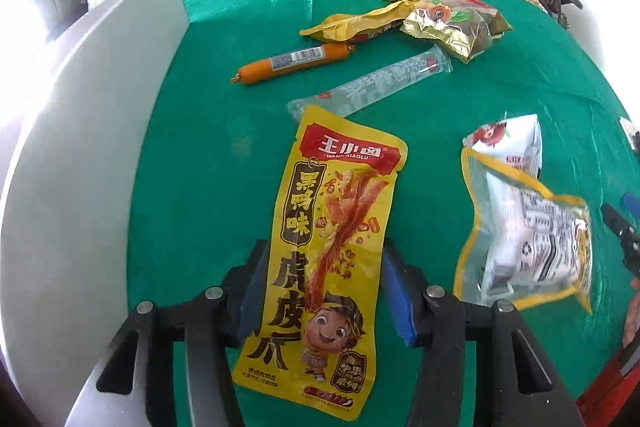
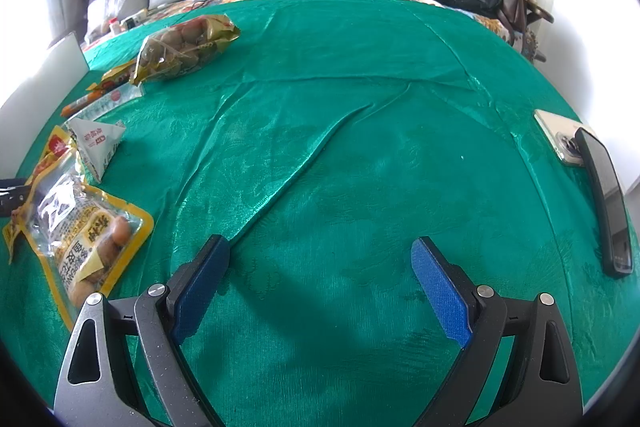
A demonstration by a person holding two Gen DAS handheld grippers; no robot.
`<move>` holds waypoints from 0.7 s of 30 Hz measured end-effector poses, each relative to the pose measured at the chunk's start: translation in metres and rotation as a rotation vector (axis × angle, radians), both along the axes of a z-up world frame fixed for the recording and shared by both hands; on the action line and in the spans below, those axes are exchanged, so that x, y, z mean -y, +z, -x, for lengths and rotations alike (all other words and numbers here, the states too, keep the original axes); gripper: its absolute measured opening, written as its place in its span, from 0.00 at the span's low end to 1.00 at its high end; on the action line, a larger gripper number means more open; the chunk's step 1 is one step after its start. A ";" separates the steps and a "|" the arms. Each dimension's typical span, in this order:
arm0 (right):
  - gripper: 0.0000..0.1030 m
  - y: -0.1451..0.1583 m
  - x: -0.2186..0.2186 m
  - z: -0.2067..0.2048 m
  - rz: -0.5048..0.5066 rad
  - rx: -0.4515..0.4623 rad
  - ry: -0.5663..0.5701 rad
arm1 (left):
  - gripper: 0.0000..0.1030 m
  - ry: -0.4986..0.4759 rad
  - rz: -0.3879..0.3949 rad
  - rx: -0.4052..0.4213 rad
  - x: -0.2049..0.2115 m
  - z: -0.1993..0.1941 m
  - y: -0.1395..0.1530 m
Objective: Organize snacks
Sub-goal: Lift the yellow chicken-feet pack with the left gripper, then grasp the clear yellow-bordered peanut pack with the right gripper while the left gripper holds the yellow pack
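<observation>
Yellow snack pouch (image 1: 324, 259) sits w/ left gripper (image 1: 324, 291) jaws clamped on its edges; slick foil could buckle & slip. Right gripper (image 2: 320, 287) jaws apart, empty.

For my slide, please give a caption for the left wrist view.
Left gripper closes on a yellow snack pouch over green cloth, other snacks beyond.

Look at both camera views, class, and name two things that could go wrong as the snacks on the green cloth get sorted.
1. The left gripper pinches the tall yellow packet only by its side edges; the thin, floppy pouch may buckle or slip when lifted.
2. The packet's top overlaps the clear stick pack, so lifting might drag that pack along.
</observation>
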State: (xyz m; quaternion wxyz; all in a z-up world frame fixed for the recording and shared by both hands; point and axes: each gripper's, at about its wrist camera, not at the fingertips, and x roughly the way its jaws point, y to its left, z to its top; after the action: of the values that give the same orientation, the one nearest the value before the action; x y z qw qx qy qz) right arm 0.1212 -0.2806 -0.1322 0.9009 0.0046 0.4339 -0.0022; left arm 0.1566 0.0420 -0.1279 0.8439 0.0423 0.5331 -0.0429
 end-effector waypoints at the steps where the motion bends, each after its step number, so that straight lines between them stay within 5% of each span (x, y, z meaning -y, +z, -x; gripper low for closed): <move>1: 0.92 0.000 0.000 0.000 -0.001 0.000 0.001 | 0.51 0.015 -0.002 0.004 -0.004 0.007 0.000; 5: 0.92 0.000 0.000 0.000 -0.001 0.000 0.002 | 0.51 0.084 0.030 0.000 -0.017 0.029 -0.001; 14: 0.90 0.007 0.003 0.001 -0.052 -0.010 0.053 | 0.58 0.068 0.042 0.030 -0.021 0.041 -0.005; 17: 0.90 0.039 -0.008 0.015 -0.234 0.113 0.218 | 0.61 0.052 0.042 0.050 -0.023 0.051 -0.005; 19: 0.90 0.054 -0.041 0.016 -0.228 0.110 0.417 | 0.63 0.045 0.046 0.060 -0.025 0.054 -0.006; 21: 0.90 0.057 -0.090 0.011 -0.115 0.011 0.655 | 0.64 0.037 0.047 0.063 -0.026 0.055 -0.006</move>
State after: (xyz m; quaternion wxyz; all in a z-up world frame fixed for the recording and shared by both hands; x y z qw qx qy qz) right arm 0.1099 -0.1903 -0.0754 0.8544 -0.0843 0.4067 0.3121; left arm 0.1012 0.0680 -0.1336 0.8618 0.0138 0.5056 -0.0384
